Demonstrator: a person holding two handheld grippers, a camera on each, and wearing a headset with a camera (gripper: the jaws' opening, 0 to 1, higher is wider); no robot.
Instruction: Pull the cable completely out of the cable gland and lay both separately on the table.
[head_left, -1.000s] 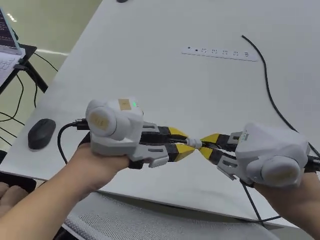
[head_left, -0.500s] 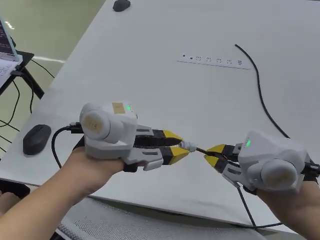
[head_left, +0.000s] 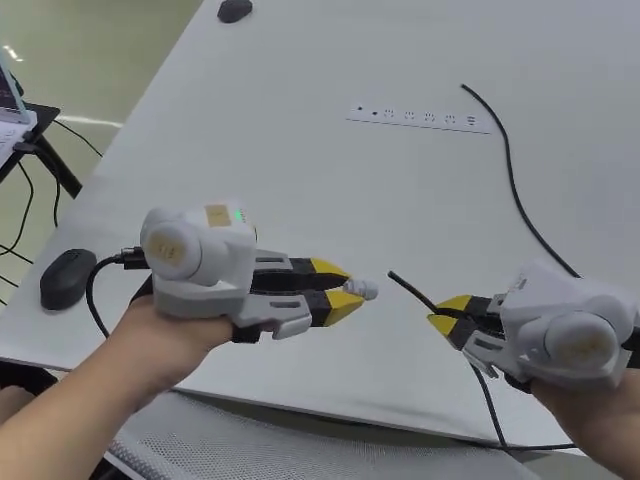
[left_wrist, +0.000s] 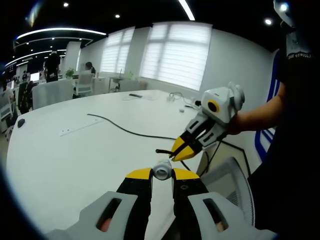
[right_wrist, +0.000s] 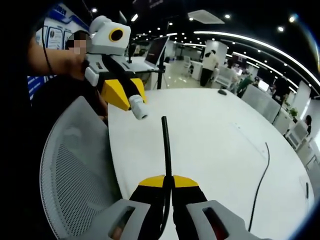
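Note:
My left gripper (head_left: 345, 291) (left_wrist: 162, 173) is shut on the small white cable gland (head_left: 361, 290) (left_wrist: 162, 170), which sticks out past its yellow tips above the table's near edge. My right gripper (head_left: 440, 313) (right_wrist: 169, 181) is shut on the thin black cable (head_left: 410, 290) (right_wrist: 165, 147). The cable's free end points toward the gland with a clear gap between them; it is out of the gland. In the right gripper view the left gripper (right_wrist: 123, 98) holds the gland (right_wrist: 138, 108) up at the left. In the left gripper view the right gripper (left_wrist: 181, 148) shows with the cable tip (left_wrist: 163, 150).
A white power strip (head_left: 418, 118) lies farther back on the white table (head_left: 300, 160), its black cord (head_left: 515, 190) running toward the right. A black mouse (head_left: 235, 10) rests at the far edge, another mouse (head_left: 62, 278) on a side desk left. A mesh chair (right_wrist: 75, 175) stands below the near edge.
The grippers have moved apart. The cable, joined to the gland a second ago, has slid fully out and now hangs free in the right gripper.

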